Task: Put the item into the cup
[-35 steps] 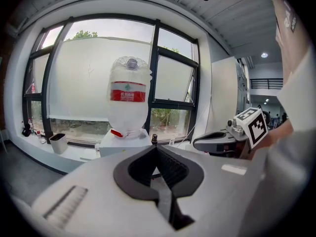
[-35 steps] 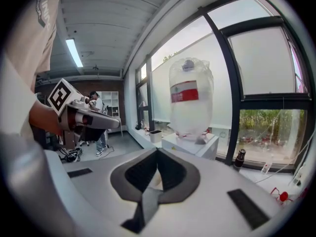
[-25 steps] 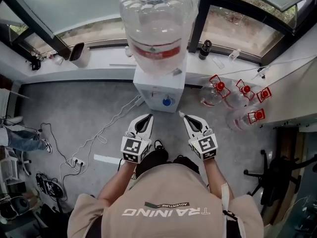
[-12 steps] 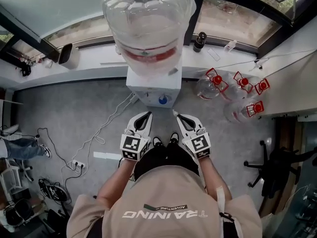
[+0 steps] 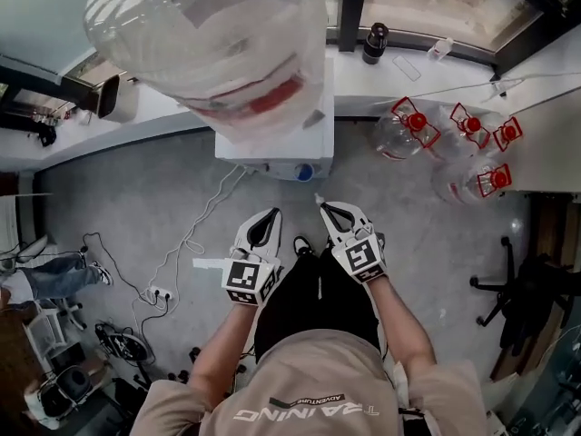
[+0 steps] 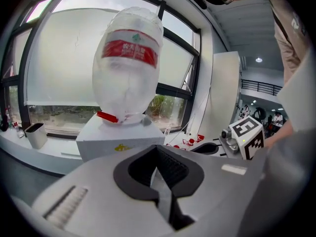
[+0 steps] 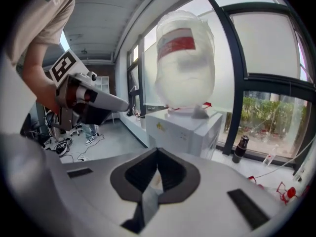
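Item (image 5: pixel 317 197) — small, pale — pinched in right tongs (image 5: pixel 325 210).

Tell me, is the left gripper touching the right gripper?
Apart. In the head view, the left gripper and the right gripper are side by side, with grey floor between them.

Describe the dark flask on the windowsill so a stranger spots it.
Find the white water dispenser. On the sill to its right, beside the dark window post, stands the flask. It alone is dark; the floor jugs nearby are clear with red handles.
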Tool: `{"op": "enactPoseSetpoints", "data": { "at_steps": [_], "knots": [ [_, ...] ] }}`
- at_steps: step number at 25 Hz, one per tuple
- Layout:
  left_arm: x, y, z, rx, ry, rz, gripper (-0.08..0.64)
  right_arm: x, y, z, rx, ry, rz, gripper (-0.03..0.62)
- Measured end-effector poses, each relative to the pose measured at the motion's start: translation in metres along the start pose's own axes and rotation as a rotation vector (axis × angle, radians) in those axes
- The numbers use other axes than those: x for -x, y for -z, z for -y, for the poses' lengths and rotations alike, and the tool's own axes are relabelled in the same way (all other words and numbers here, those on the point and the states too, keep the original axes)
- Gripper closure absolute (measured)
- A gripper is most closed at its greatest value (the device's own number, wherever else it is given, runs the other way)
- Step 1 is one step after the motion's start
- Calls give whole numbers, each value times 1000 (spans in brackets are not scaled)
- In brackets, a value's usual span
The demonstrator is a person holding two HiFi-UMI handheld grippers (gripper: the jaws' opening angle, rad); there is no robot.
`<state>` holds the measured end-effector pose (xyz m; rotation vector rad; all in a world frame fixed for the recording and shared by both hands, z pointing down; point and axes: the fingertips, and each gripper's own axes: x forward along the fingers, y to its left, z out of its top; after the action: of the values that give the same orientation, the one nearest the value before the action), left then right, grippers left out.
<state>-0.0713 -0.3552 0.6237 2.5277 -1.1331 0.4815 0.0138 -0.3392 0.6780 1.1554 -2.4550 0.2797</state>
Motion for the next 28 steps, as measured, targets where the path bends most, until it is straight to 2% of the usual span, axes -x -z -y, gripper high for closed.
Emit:
{"op": "enactPoseSetpoints", "data": {
  "at_steps": [10, 17, 22, 28],
  "knots": [
    [-69, 85, -29, 57, -19, -84, 552, -91, 98, 13, -33, -10, -30, 581],
    [-98, 153, -54, 83, -22, -155, 552, -158, 135, 26, -21, 11, -33, 581],
    [-113, 175, -68, 115, -34, -171, 552, -185, 152, 33, -45, 18, -30, 581],
    [-125, 185, -75, 114, -22, -186, 552, -205, 164, 37, -52, 24, -46, 581]
  ]
}}
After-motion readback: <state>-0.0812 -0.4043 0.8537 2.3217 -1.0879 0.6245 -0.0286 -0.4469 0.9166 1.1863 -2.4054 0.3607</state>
